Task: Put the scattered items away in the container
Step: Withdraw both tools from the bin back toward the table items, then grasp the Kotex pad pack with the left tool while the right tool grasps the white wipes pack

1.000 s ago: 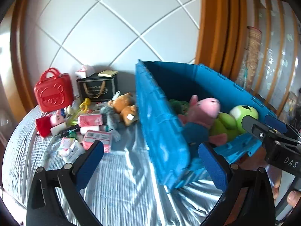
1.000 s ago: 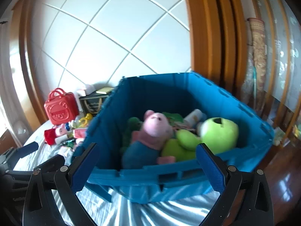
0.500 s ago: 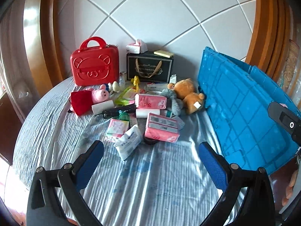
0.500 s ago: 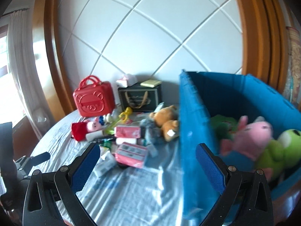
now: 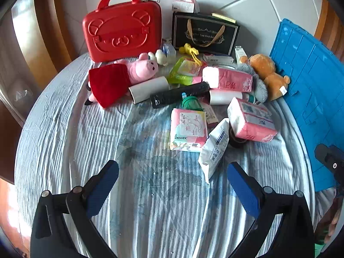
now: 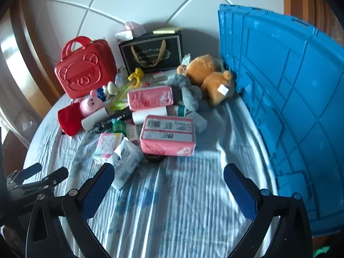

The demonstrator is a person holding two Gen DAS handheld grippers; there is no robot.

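Note:
A blue plastic crate (image 5: 309,90) (image 6: 290,99) stands on the right of the table; only its outer wall shows. Scattered items lie in a heap to its left: a pink pig plush in a red dress (image 5: 120,77), an orange bear plush (image 6: 211,78), pink tissue packs (image 6: 167,137) (image 5: 228,79), a white wipes pack (image 5: 215,148) (image 6: 125,160), cardboard tubes and a black roll (image 5: 179,94). My left gripper (image 5: 172,189) is open above the cloth in front of the heap. Open too, my right gripper (image 6: 168,190) hovers near the white pack.
A red bear-face case (image 5: 122,30) and a black gift bag (image 5: 204,34) stand at the back against a white tiled wall. The round table (image 5: 53,129) wears a striped blue-white cloth. Wooden panels frame the sides. The left gripper's body (image 6: 28,185) shows at lower left in the right wrist view.
Both views have swung left from the crate's inside to the heap of items. Both grippers have come lower and nearer to the heap, still open.

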